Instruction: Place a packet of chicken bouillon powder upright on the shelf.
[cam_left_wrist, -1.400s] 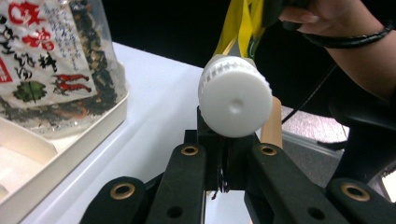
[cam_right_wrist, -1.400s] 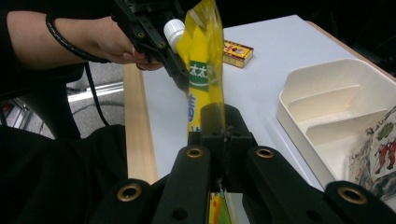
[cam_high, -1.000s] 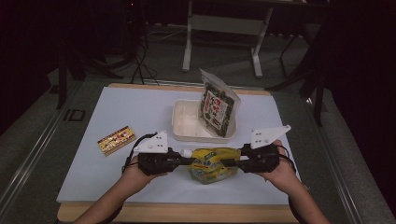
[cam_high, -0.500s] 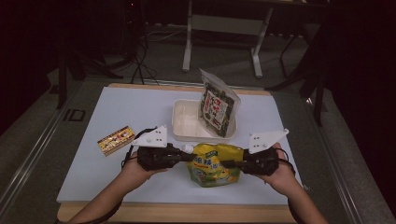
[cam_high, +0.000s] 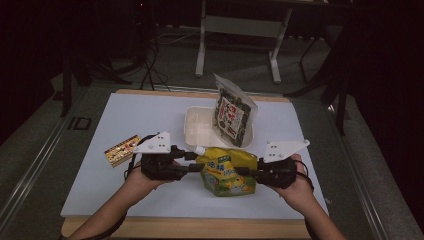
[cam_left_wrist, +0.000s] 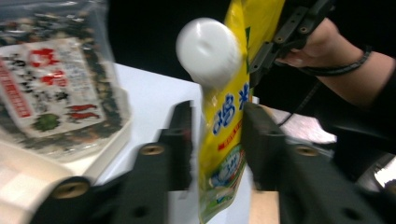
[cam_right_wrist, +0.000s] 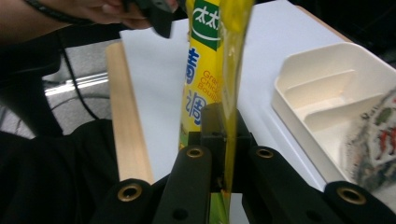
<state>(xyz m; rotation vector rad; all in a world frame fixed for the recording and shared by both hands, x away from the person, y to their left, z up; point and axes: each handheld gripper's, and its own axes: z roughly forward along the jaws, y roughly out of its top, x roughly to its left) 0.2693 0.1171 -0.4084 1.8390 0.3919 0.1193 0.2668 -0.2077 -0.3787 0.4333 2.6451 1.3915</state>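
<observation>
Since the earlier frame, left gripper (cam_high: 192, 165) fingers have just been opening; they now stand apart either side of the yellow spout pouch (cam_high: 228, 171), its edge between them, pads not pressing. Pouch stands upright on the worktop (cam_high: 125, 115), just in front of the white divided tray (cam_high: 200, 125). Right gripper (cam_high: 248, 173) fingers closed tight on the pouch's opposite edge. Both forearms reach in level, hands facing each other across the pouch. Seaweed snack bag (cam_high: 232, 111) leans in the tray.

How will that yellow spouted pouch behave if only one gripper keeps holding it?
The yellow pouch looks soft-sided, so it would probably sag and swing. Its white cap sits at one corner, so it may hang lopsided. The glossy film could slip.
</observation>
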